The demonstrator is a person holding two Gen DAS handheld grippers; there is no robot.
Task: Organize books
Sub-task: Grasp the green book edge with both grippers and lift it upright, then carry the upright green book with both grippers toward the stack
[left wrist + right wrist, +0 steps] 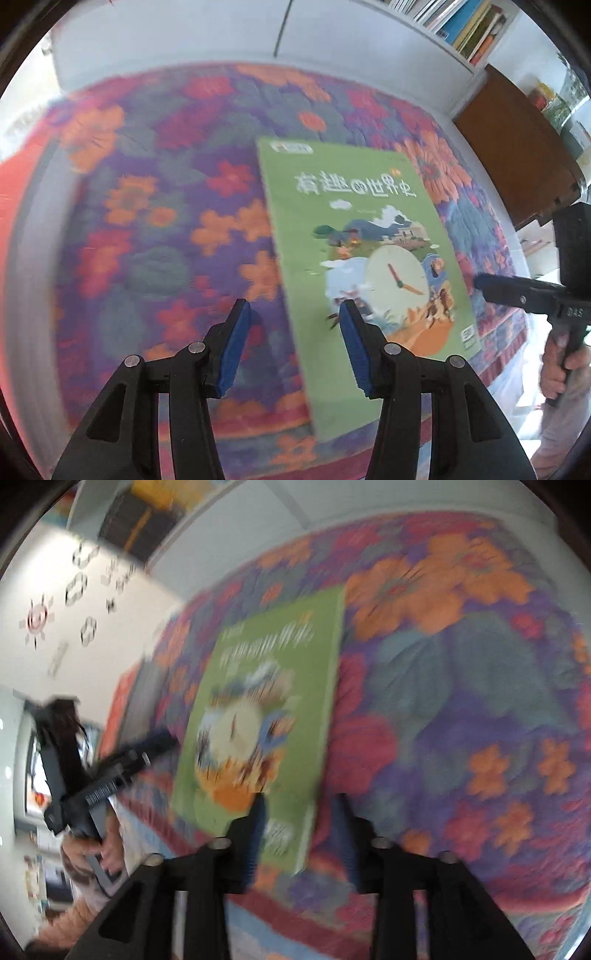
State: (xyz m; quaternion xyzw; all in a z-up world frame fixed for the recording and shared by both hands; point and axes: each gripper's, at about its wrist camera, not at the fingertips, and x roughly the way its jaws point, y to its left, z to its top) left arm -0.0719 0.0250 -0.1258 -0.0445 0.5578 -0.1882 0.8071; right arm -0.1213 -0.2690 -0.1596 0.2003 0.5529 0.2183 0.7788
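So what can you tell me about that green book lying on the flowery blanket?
The green book is a thin paperback lying flat, cover up, on the floral blanket near its front edge. The cover shows white Chinese title characters above an illustration with a large clock face, hills and buildings. It looks closed and undamaged. No gripper visibly holds it; the left gripper hovers open over its lower left edge.

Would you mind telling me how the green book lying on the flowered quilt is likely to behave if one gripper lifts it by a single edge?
The green book looks thin and soft-covered, so it would probably sag when lifted by one edge. Its cover looks smooth, so it may slip. It lies flat on the soft flowered quilt, so pushing would likely drag fabric rather than slide it cleanly.
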